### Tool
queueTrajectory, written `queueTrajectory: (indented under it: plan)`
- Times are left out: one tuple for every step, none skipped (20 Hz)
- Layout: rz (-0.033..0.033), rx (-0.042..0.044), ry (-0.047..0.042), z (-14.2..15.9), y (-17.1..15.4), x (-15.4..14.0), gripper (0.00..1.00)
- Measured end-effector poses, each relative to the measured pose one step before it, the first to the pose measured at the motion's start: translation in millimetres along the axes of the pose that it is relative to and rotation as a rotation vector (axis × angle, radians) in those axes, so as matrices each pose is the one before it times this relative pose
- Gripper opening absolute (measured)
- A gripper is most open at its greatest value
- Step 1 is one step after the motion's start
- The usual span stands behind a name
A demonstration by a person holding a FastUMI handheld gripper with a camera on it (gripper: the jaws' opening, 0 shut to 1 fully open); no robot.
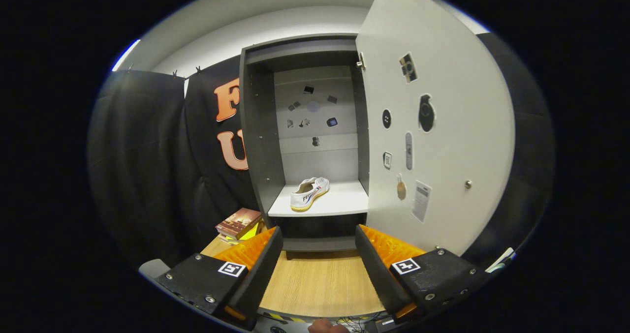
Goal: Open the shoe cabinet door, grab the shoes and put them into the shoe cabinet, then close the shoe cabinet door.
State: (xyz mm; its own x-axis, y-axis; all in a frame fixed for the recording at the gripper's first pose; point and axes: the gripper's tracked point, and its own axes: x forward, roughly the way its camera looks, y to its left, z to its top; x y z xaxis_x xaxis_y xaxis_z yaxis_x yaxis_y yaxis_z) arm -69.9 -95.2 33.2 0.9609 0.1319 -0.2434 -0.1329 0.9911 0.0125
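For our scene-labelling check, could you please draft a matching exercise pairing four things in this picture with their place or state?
Things:
1. shoe
2. cabinet door
3. books
4. gripper

Places or states:
A. swung open, stickers on its inner face
B. open, holding nothing, in front of the cabinet
C. lying on the cabinet shelf
D. stacked on the table beside the cabinet

Pairs: 1-C, 2-A, 3-D, 4-B

The claw (319, 254) gapes empty; beyond it, a shoe (309, 194) lies on the shelf (339, 202) inside the cabinet, its door (438, 141) open.
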Motion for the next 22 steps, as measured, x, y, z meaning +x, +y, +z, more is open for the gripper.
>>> queueTrajectory:
  plan:
    - [0.01273, 0.00773, -0.00908, -0.16, -8.16, -10.58, 0.92]
    - [0.01278, 0.00691, -0.0117, -0.16, -9.3, -8.95, 0.92]
    - [0.01625, 0.00452, -0.0159, 1.16, -8.29, -8.02, 0.92]
    - [0.00817, 0.0075, -0.00643, -1.08, -10.04, -8.03, 0.92]
    - [0.01086, 0.01165, -0.00452, -0.03, -8.69, -6.8, 0.92]
    - [0.0048, 0.01358, -0.00378, 1.35, -10.82, -7.13, 0.92]
    - [-0.00065, 0.01547, -0.00762, 1.96, -11.82, -6.62, 0.92]
    - [0.00163, 0.01781, -0.00565, 2.47, -10.98, -5.33, 0.92]
    - [0.00156, 0.02032, -0.00275, 1.11, -10.47, -6.0, 0.92]
    - [-0.00087, 0.01727, -0.0078, 3.4, -11.77, -5.78, 0.92]
    - [-0.0124, 0.00949, -0.00979, 2.47, -14.23, -1.6, 0.92]
    - [-0.02532, 0.00217, -0.00628, -0.32, -18.11, -0.62, 0.92]
    - [-0.02768, -0.00474, -0.00038, -0.3, -16.98, 0.61, 0.92]
    - [-0.02236, -0.0056, -0.00356, 1.35, -15.69, 1.67, 0.93]
    - [-0.01669, -0.00542, -0.005, 2.92, -11.02, 2.24, 0.93]
    - [-0.00996, -0.0054, -0.00352, 2.12, -8.21, 4.61, 0.94]
    - [-0.00611, -0.00476, -0.00526, -0.25, -4.9, 7.96, 0.95]
    - [-0.00281, -0.00302, 0.00015, 1.24, -4.41, 5.34, 0.94]
    - [0.00225, -0.00175, -0.00003, 1.09, -1.77, 6.52, 0.95]
    - [0.00291, -0.00404, 0.00451, -1.16, -0.73, 5.52, 0.94]
    - [0.00556, -0.00652, 0.00404, -1.23, 1.77, 5.26, 0.94]
    - [0.00994, -0.00575, 0.00237, 1.0, 4.09, 5.1, 0.95]
